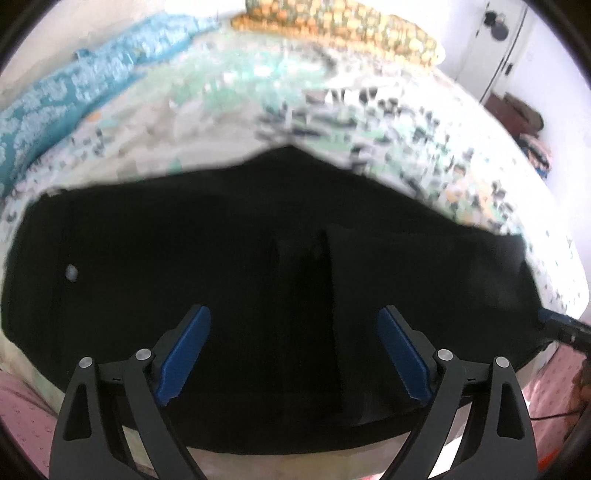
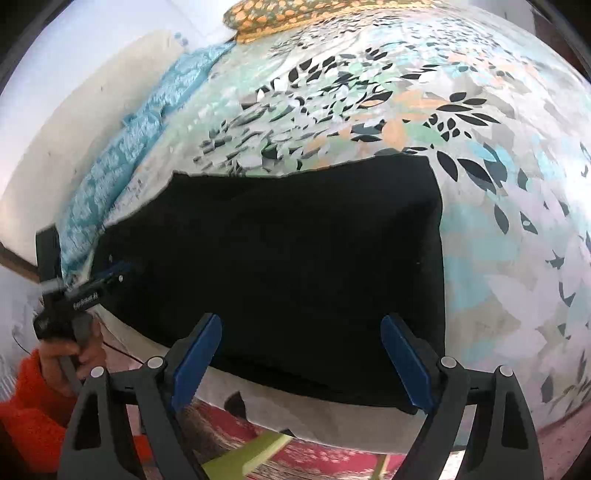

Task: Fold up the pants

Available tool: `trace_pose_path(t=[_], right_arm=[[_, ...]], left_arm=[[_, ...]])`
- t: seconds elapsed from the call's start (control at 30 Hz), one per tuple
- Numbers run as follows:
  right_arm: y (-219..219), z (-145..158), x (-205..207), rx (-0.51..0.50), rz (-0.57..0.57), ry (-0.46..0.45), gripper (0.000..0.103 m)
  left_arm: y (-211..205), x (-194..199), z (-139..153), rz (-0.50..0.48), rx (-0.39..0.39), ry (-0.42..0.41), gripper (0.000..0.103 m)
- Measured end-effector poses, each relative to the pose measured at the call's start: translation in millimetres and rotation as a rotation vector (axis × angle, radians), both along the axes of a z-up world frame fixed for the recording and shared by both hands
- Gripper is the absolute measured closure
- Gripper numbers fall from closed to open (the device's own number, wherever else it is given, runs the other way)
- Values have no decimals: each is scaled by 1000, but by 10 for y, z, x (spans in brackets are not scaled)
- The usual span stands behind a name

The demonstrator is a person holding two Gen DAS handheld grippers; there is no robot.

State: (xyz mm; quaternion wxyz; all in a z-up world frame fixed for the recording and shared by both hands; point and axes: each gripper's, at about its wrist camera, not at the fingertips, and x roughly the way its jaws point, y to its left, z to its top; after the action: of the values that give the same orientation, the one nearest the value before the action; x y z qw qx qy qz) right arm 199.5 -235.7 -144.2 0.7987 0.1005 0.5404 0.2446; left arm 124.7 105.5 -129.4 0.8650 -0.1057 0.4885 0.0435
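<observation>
Black pants lie flat in a wide folded slab near the front edge of a bed; a small pale spot shows on their left part. My left gripper hovers over them, open, with nothing between its blue pads. In the right wrist view the pants end in a straight edge at the right. My right gripper is open above their near edge and holds nothing. The left gripper is at the pants' left end, in a hand with an orange sleeve. The right gripper's tip is at the pants' right end.
The bed has a leaf-patterned sheet. A turquoise blanket runs along its far left side, and an orange patterned pillow lies at the head. A red rug and a green bar lie below the bed's edge. A white door stands at the right.
</observation>
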Motion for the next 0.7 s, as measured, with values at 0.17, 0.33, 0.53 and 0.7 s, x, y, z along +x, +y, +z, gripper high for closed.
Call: trace_pose_path(t=[0.17,0.33,0.53,0.7], right_arm=[[-72,214,408,-43,-49,-80,14],[-48,-337,821,-113,-73,74,14],[-99,88,491,-58,-91,-60,13],[-69,301,62,-47,-83,-158,13]], left_arm=[[-77,-12,113,-42,5,-79,9],[-175,85,-141,-89,27,34,9],[-3,0,-28,-38,-6,-2,9],[191,88,-34,41,-63,0,9]])
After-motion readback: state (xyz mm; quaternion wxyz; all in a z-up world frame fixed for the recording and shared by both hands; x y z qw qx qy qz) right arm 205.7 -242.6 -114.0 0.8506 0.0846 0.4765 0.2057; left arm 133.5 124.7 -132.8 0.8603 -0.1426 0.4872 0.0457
